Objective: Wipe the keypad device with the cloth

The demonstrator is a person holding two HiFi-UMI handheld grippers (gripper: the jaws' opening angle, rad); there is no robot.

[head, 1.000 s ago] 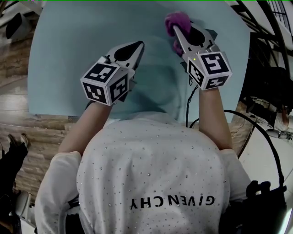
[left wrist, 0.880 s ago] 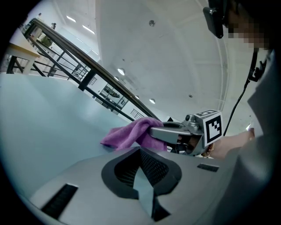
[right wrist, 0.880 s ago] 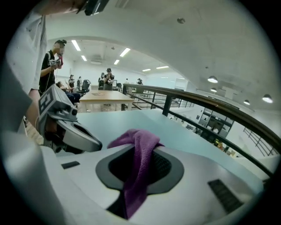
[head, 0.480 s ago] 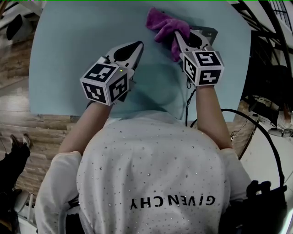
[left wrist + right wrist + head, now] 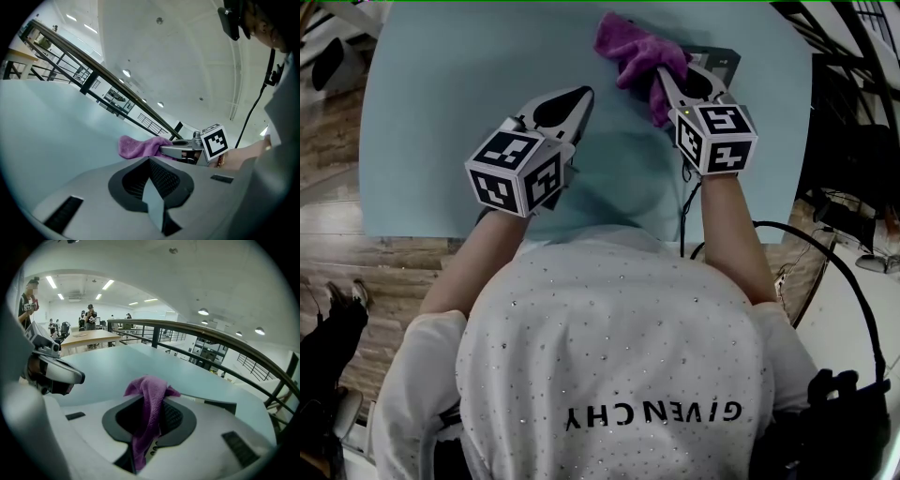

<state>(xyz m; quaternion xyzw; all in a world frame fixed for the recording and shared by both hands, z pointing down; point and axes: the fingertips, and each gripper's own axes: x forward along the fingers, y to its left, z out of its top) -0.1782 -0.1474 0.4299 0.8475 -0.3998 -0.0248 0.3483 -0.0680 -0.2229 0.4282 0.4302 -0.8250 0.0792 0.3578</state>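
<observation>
Swept leftward and farther across the table (image 5: 441,112) over the past second, the single purple cloth (image 5: 630,45) now spreads in a soft, rumpled fan at the far edge of the smooth, pale blue top.

At left, one hand-held gripper (image 5: 585,91) hangs over bare table, its grey jaws closed tip to tip around a teardrop-shaped hollow that holds nothing; ribbed dark pads line the inside. Behind it sits a cube (image 5: 514,171) printed with black-and-white square markers, one of two such cubes.

Right of centre, the cloth's nubby, towel-like weave bunches into a narrow tail pinched between the jaws of the second hand-held gripper (image 5: 659,66), with a loose end drooping near its throat. Its own marker cube (image 5: 717,138) rides just behind.

Farthest right lies the one keypad device (image 5: 722,62), a dark, flat, angular slab on the table, largely covered by that gripper, with the cloth at its left edge.
</observation>
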